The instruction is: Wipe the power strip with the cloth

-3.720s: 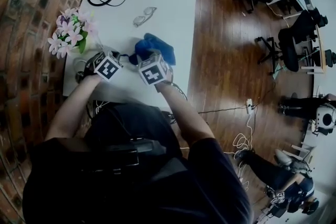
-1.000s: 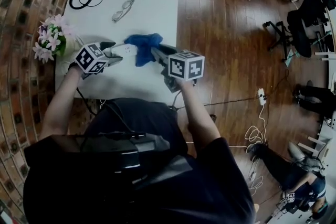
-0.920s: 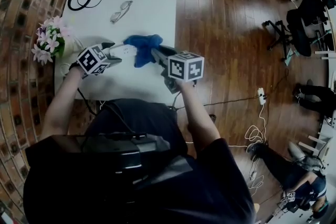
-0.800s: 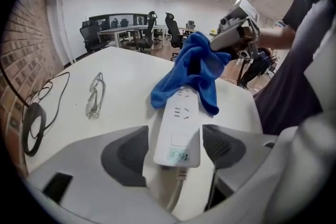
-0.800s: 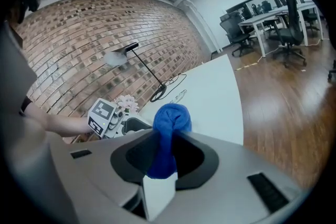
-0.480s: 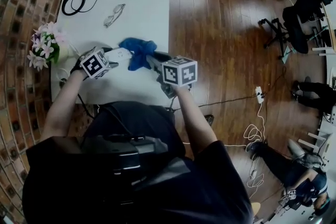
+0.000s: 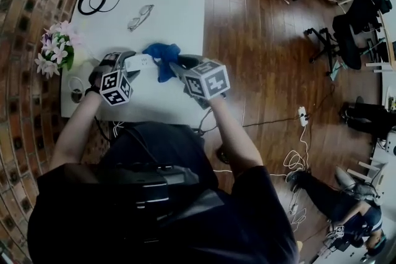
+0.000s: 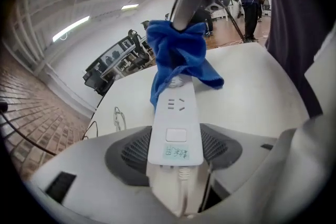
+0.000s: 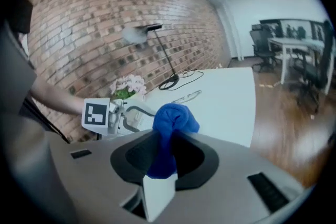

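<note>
**Head view:** power strip point(image 7: 144, 61) found over white table point(image 7: 179, 3), between both grippers. Cord end taken by left gripper point(image 7: 131, 63). Far end covered by blue cloth point(image 7: 162, 57), which was held by right gripper point(image 7: 177, 66).

**Left gripper view:** strip clamped across its width. Jaws set wide, just closed in on it. Plastic judged rigid, light and slippery. Cord end judged best hold, sockets left free.

**Right gripper view:** jaws set narrow, cloth bunched between them. Cloth judged soft and limp, best pinched at a fold.
</note>
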A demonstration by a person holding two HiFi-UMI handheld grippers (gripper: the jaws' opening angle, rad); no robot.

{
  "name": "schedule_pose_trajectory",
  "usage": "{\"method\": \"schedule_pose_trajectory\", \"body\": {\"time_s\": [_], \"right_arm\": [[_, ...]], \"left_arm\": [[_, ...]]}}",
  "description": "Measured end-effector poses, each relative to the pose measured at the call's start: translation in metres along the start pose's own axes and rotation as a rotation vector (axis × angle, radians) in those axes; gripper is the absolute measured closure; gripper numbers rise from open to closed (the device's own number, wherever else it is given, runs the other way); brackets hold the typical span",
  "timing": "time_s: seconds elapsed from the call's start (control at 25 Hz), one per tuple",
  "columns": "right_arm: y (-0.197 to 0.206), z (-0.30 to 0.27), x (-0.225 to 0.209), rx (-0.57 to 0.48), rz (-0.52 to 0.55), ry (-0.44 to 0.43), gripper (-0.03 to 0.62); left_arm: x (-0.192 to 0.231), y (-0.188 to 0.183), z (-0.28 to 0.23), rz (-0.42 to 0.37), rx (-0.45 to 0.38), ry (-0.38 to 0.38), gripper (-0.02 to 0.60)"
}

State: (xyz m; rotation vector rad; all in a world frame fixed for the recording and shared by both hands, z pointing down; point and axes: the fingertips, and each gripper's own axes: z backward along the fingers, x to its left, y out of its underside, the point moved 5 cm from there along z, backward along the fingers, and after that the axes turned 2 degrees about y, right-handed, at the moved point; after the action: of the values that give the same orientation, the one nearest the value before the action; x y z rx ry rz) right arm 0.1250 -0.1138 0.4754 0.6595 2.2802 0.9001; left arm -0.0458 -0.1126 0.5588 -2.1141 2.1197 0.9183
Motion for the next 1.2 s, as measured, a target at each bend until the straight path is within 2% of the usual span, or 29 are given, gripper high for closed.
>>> {"method": "schedule_pose_trajectory", "body": {"time_s": [0.08,0.2,0.36,0.48,0.56,0.64,0.8,0.92,1.12,1.2], "right_arm": [[-0.005,-0.013,0.004,0.083,0.148,-0.007,0.503],[-0.009,-0.033,0.012,0.192,0.267,-0.047,0.503],[-0.012,-0.053,0.024,0.262,0.489,-0.077,0.497],[-0.012,-0.064,0.023,0.325,0.615,-0.123,0.448],[-0.013,-0.071,0.018,0.383,0.651,-0.139,0.372],[-0.013,-0.078,0.016,0.446,0.676,-0.155,0.260],[0.013,-0.097,0.018,0.600,0.684,-0.257,0.237],[0.021,-0.104,0.015,0.640,0.693,-0.264,0.237],[0.027,-0.102,0.023,0.589,0.693,-0.277,0.253],[0.027,-0.100,0.024,0.540,0.720,-0.250,0.255]], "left_arm": [[-0.004,0.002,0.001,-0.033,-0.018,-0.021,0.293],[-0.007,0.002,0.003,-0.061,-0.043,-0.050,0.295],[-0.009,0.001,0.004,-0.081,-0.077,-0.056,0.295],[-0.010,0.004,0.007,-0.094,-0.102,-0.066,0.295],[-0.010,0.004,0.008,-0.101,-0.113,-0.066,0.296],[-0.011,0.001,0.012,-0.114,-0.117,-0.062,0.296],[-0.013,0.000,0.015,-0.137,-0.119,-0.055,0.296],[-0.012,-0.001,0.015,-0.136,-0.121,-0.046,0.296],[-0.011,-0.002,0.017,-0.095,-0.123,-0.019,0.296],[-0.008,-0.001,0.024,-0.011,-0.160,0.022,0.286]]}}
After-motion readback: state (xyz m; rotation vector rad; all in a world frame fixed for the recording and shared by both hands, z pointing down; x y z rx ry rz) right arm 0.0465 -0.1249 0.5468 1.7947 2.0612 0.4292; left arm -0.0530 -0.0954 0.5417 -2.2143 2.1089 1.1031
